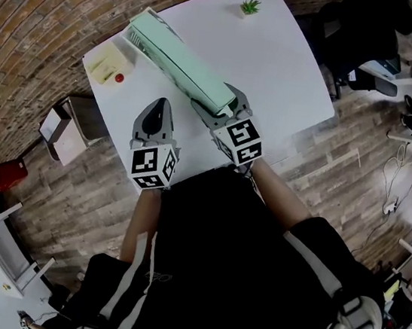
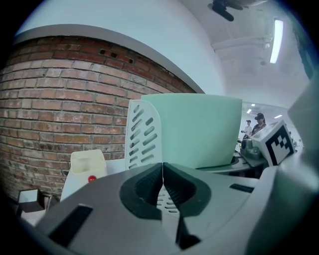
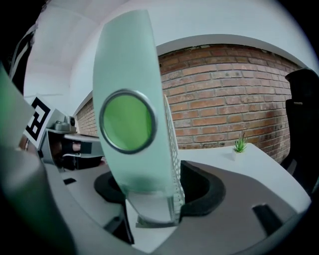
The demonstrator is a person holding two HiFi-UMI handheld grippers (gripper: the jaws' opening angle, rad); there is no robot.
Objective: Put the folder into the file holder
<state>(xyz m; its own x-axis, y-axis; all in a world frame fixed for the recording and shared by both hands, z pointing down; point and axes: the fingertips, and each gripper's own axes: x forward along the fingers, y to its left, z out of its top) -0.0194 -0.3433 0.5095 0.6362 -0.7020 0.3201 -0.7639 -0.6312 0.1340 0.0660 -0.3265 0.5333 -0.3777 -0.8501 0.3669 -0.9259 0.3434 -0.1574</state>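
A mint-green folder (image 1: 182,62) stands upright on the white table (image 1: 281,64), inside a white slotted file holder (image 2: 142,134). Its spine (image 3: 127,64), with a round finger ring, faces my right gripper (image 1: 225,106). That gripper's jaws stand wide on either side of the spine's lower end, and the holder's mesh wall (image 3: 173,149) lies against the right pad side; the pads do not seem to press. My left gripper (image 1: 158,108) rests over the table to the left of the folder's near end. It is shut and empty (image 2: 162,172).
A pale yellow box with a red button (image 1: 107,66) sits at the table's left corner beside the holder. A small potted plant (image 1: 250,6) stands at the far edge. A black chair (image 1: 354,29) stands right of the table, a cardboard box (image 1: 62,132) on the floor at left.
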